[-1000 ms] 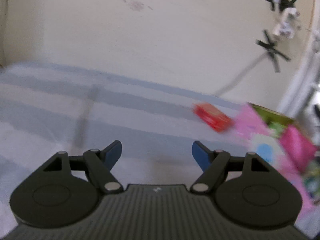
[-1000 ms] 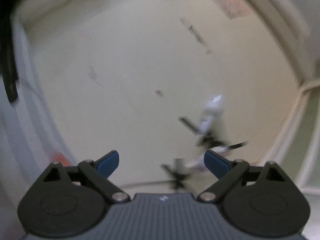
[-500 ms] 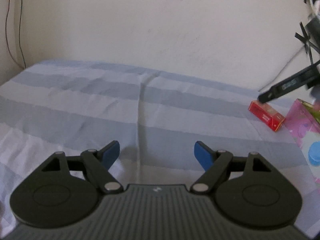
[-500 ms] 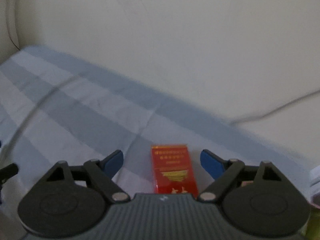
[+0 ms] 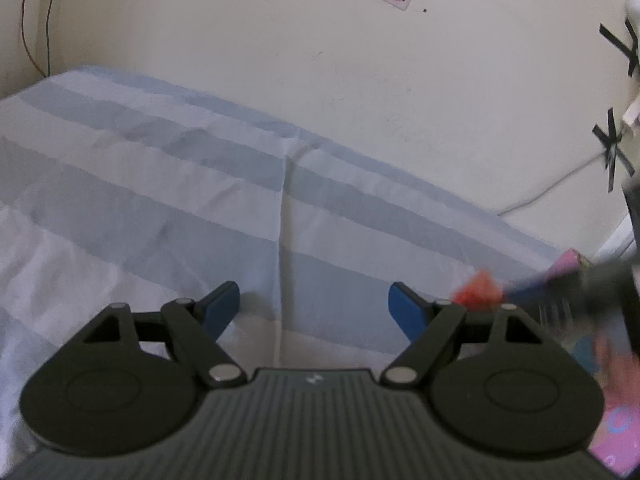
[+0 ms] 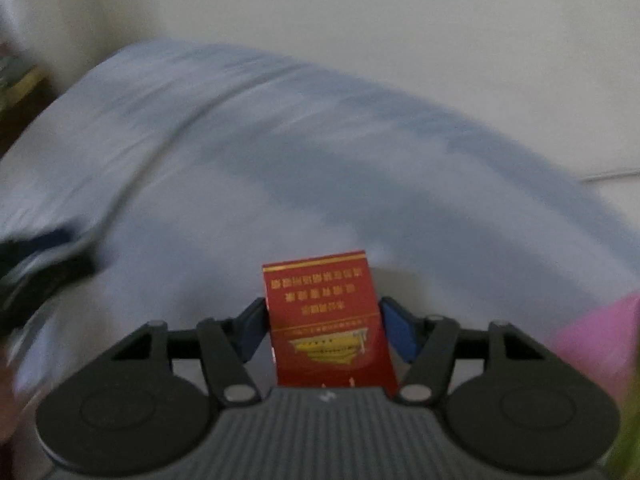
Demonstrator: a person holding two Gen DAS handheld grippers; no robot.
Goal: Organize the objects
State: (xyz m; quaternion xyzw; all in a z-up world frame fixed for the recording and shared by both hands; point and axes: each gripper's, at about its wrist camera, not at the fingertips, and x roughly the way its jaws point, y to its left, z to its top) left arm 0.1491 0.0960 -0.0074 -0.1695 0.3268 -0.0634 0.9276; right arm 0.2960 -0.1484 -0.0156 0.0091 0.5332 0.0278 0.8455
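A small red box point(image 6: 328, 316) with gold print sits between the blue pads of my right gripper point(image 6: 322, 316), which is shut on it over the blue-and-white striped sheet point(image 6: 280, 176). In the left wrist view the same box shows as a red blur point(image 5: 478, 290) at the right, held by the blurred right gripper point(image 5: 560, 280). My left gripper point(image 5: 314, 304) is open and empty above the sheet point(image 5: 160, 200), left of the box.
A pink patterned box point(image 5: 608, 420) lies at the right edge, also in the right wrist view point(image 6: 596, 340). A cream wall point(image 5: 320, 60) backs the bed, with a white cable point(image 5: 552, 188) and black tape crosses point(image 5: 612, 148).
My right gripper has closed on the red box, which lay between its open jaws before. The left gripper's view has shifted, and the right gripper with the box now blurs at its right.
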